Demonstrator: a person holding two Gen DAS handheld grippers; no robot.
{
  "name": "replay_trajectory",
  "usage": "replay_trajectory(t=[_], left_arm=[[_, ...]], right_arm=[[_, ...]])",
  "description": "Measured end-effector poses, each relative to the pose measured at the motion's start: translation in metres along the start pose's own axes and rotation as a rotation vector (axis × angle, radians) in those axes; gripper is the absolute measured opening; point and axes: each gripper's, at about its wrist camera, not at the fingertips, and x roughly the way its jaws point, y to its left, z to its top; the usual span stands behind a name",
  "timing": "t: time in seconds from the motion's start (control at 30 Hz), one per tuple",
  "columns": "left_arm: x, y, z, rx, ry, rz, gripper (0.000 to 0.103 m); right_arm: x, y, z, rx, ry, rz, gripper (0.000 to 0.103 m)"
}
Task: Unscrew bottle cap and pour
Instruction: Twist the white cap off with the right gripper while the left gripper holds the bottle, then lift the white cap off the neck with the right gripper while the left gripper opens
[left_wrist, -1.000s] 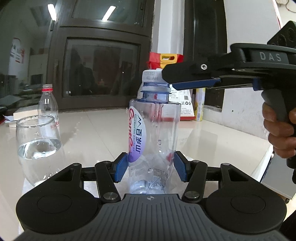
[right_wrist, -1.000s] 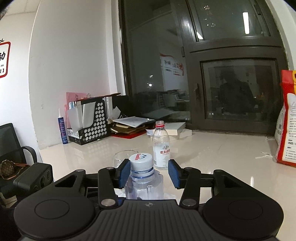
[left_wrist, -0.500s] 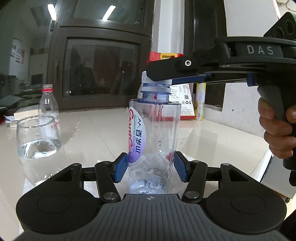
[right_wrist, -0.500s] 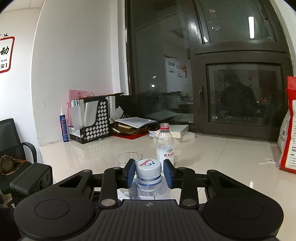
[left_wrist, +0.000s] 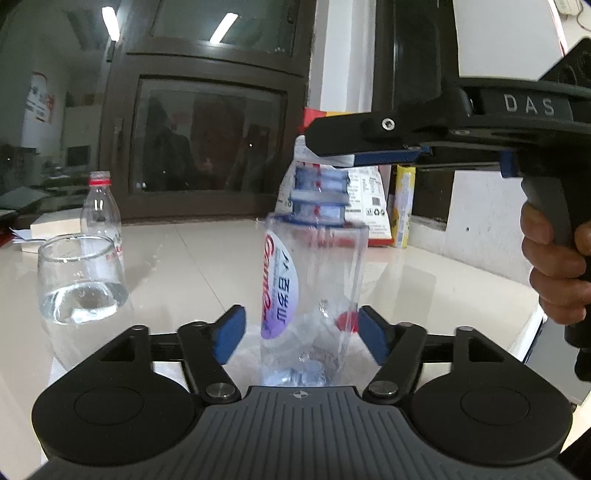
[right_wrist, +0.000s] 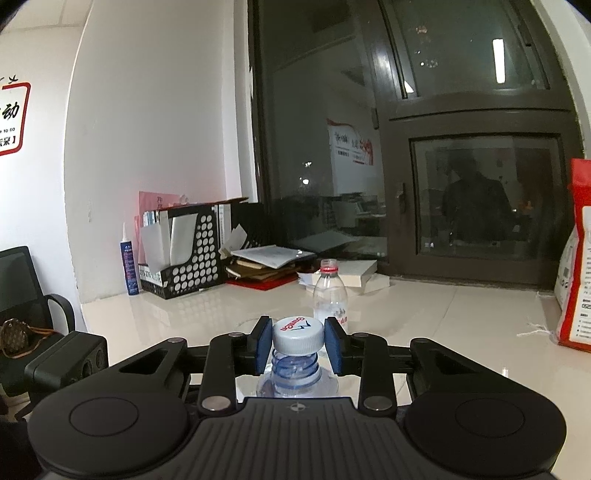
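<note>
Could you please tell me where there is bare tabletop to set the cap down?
Bare tabletop lies between the capped bottle and the red bag, and before the file rack. It is crowded by the glass and the spare bottle.

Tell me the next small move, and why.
Probably close the left gripper on the bottle first. Its pads stand apart from the bottle's sides and the bottle leans and looks blurred, while the right gripper is shut on the cap, with bare threads showing below it.
</note>
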Motion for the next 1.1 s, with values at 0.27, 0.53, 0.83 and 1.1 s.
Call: replay_trajectory(t=[0.27, 0.53, 0.83, 1.1], left_arm=[[-0.003, 0.002, 0.004, -0.005, -0.006, 0.002, 0.082], [-0.013, 0.0, 0.005, 0.018, -0.02, -0.008, 0.095], [-0.023, 0.006, 0.0, 0.005, -0.009, -0.003, 0.101], [-0.033, 0.019, -0.007, -0.014, 0.01, 0.048, 0.101]], right_arm=[[-0.01, -0.006, 0.005, 0.004, -0.027, -0.036, 0.034], [-0.015, -0.029, -0.001, 0.035, -0.011, -0.143, 0.034], [-0.014, -0.068, -0.031, 0.11, 0.061, -0.319, 0.034], [0.012, -0.09, -0.064, 0.126, 0.183, -0.417, 0.034]])
